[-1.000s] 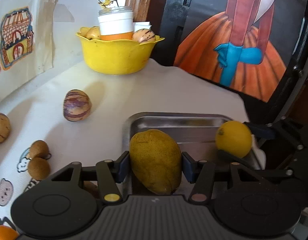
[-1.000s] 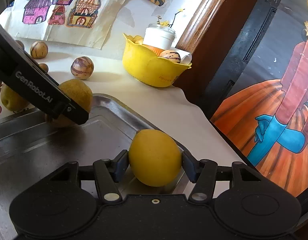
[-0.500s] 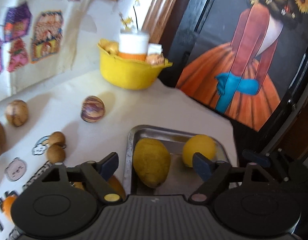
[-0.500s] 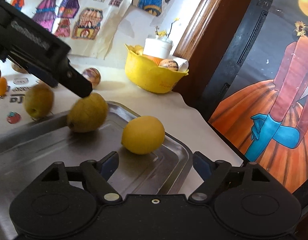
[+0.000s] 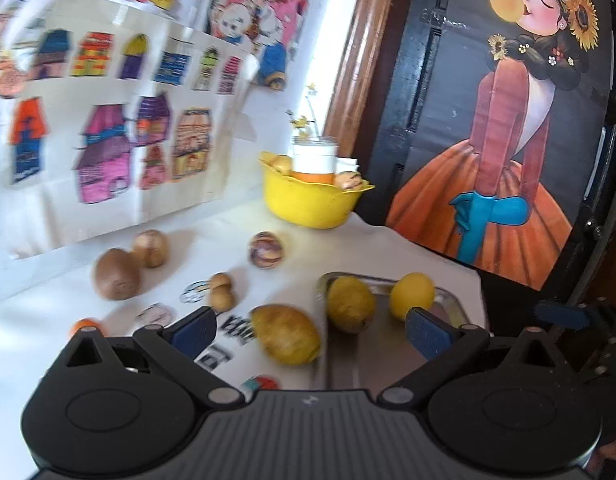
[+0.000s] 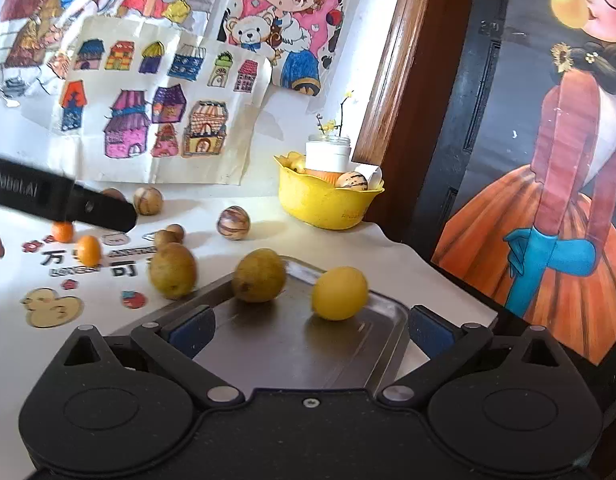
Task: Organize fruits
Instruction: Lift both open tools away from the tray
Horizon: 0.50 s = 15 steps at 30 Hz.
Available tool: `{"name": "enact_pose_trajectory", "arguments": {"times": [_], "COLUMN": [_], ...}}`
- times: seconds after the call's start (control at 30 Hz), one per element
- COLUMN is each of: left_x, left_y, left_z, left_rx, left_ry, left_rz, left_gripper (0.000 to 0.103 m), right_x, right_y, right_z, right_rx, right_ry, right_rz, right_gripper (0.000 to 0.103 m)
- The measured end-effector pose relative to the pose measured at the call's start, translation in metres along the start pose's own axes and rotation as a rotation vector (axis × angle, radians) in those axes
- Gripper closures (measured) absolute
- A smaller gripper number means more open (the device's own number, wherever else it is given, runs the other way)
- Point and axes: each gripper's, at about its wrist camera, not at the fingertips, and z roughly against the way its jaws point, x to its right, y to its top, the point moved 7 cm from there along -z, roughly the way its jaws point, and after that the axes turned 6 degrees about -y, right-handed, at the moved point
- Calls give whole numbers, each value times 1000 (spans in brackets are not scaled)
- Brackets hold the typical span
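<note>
Desk (image 6: pixel 244 208): covered in a white cloth printed with cartoon stickers and black Chinese characters; "万" and "可" are readable, the rest is blurred.
Wall drawings (image 6: pixel 164 120): hand-coloured paper sheets of houses and a cartoon child with a teddy bear.
Poster (image 6: pixel 568 208): a girl in an orange skirt blowing a yellow bubble, beside the desk.
Steel tray (image 6: pixel 348 356): rectangular, at the desk's near right corner.
Yellow plastic bowl (image 6: pixel 324 204): at the back of the desk, holding a white jar and a striped fruit.
Left tool (image 5: pixel 310 328): jaws spread wide, holding nothing, above the tray's left edge; its black side reads "nRoboLAI" in the right wrist view.
Right tool (image 6: pixel 310 328): jaws spread wide, empty, over the tray.
Dull yellow-green oval fruit (image 6: pixel 259 276): lies in the tray's far left corner.
Bright yellow round fruit (image 6: pixel 340 293): in the tray, just right of it, apart.
Speckled yellow fruit (image 6: pixel 173 270): on the cloth, just left of the tray.
Small orange fruits (image 6: pixel 88 249): further left on the cloth.
</note>
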Motion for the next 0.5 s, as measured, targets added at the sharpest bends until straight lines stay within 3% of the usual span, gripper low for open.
{"name": "enact_pose_trajectory", "arguments": {"times": [0.2, 0.33, 0.5], "left_x": [-22, -29, -41], "left_y": [-26, -43, -55], "left_z": [49, 80, 107], "left_rx": [34, 57, 52], "left_ry": [112, 132, 169], "left_rz": [-32, -98, -95], "left_gripper": [0, 0, 0], "right_x": [-23, -38, -50], "right_y": [-20, -37, -53], "right_z": [35, 55, 74], "right_rx": [-44, -77, -125], "right_ry": [-11, -28, -31], "right_rz": [-65, -90, -153], "right_gripper": [1, 1, 1]}}
